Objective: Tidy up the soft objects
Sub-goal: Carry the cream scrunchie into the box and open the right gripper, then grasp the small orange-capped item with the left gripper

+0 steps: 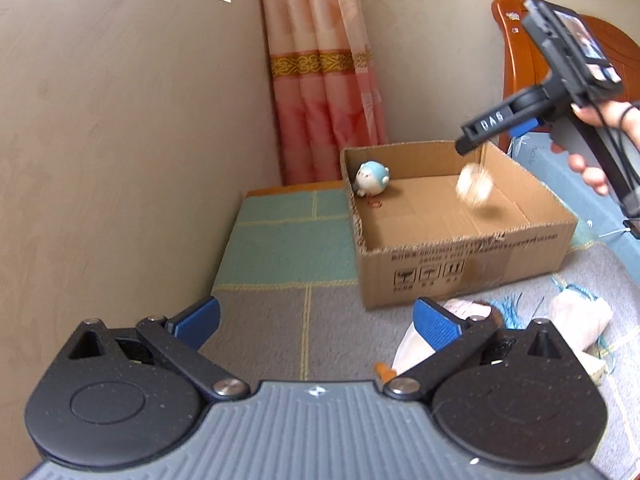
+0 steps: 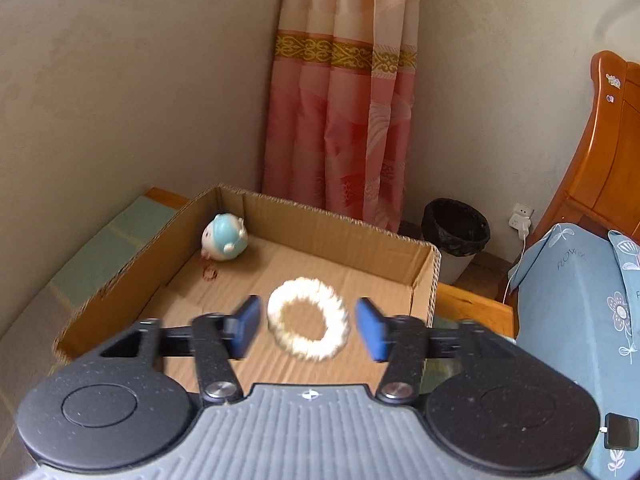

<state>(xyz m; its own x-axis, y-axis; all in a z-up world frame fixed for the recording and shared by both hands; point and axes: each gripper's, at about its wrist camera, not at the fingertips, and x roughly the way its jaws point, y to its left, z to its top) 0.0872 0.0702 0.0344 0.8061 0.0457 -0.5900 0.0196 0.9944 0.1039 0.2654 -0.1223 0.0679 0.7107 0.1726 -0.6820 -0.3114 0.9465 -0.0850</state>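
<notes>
One brown cardboard box (image 2: 132, 280) sits open on the bed (image 1: 280, 312), near the bed's far corner by the wall. One round blue and white plush toy (image 2: 224, 242) lies in the box's far left corner. One fluffy white ring (image 2: 306, 318) is blurry in the air over the middle of the box bottom, and nothing is touching it. So the box has one toy in it and one ring above it.

The right gripper (image 2: 308, 328) hangs over the near side of the box. Its two blue fingers (image 2: 246, 326) stand wide apart, with the ring in the gap between them but not touching either one. A hand (image 1: 592, 148) holds this gripper, and its side says "DAS" in white letters.

The left gripper (image 1: 316, 324) is over the bed in front of the box. Its two fingers (image 1: 198, 320) are spread wide and hold nothing.

More soft things lie on the bed by the box's near right corner: one pale cloth bundle (image 1: 580, 320) and some blue tassel threads (image 1: 512, 312).

The box front has black print and three small symbols, too small to read. A blue pillow (image 2: 576, 280) at the head of the bed says "FLOW" and more.

One black bin (image 2: 456, 228) stands on the floor past the box.
</notes>
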